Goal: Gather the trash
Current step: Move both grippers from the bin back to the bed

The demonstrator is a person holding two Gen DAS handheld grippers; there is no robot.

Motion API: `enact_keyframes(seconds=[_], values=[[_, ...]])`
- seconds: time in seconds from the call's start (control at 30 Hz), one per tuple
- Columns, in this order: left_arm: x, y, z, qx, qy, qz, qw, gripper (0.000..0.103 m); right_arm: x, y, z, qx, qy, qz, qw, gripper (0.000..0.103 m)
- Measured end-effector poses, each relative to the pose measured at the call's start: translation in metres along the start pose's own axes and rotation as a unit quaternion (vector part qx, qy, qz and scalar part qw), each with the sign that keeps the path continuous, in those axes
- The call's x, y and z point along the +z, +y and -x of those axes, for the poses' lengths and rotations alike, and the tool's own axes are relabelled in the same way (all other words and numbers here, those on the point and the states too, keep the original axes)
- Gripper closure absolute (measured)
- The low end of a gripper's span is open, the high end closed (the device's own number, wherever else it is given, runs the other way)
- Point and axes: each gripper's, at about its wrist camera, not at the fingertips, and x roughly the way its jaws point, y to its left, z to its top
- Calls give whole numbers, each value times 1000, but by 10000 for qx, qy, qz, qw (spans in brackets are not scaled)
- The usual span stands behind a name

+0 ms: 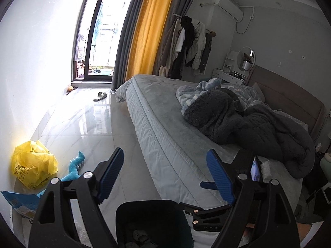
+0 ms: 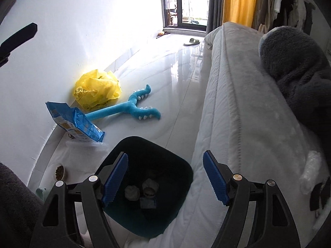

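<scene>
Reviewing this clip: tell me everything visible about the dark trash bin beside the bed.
The trash bin is a dark, almost black container with a teal tint, apparently plastic, with a rounded-square open mouth and no lid or liner visible. It stands upright on the glossy pale floor, close against the side of the bed's mattress; actual contact is unclear. It is nearly empty: at the bottom lie a few crumpled whitish wads and a small bluish scrap. The right tongs hover open above it, touching nothing.
</scene>
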Motion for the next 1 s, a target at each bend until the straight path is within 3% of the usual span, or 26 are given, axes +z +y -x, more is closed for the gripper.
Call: enact_keyframes(seconds=[0.57, 1.0], values=[[-4, -44, -51, -405, 224, 15, 9989, 19, -27, -80, 61, -515, -508, -347, 9968, 27], [-10, -97, -95, -614, 365, -559, 9959, 17, -54, -140, 97, -1009, -837, -804, 9881, 27]])
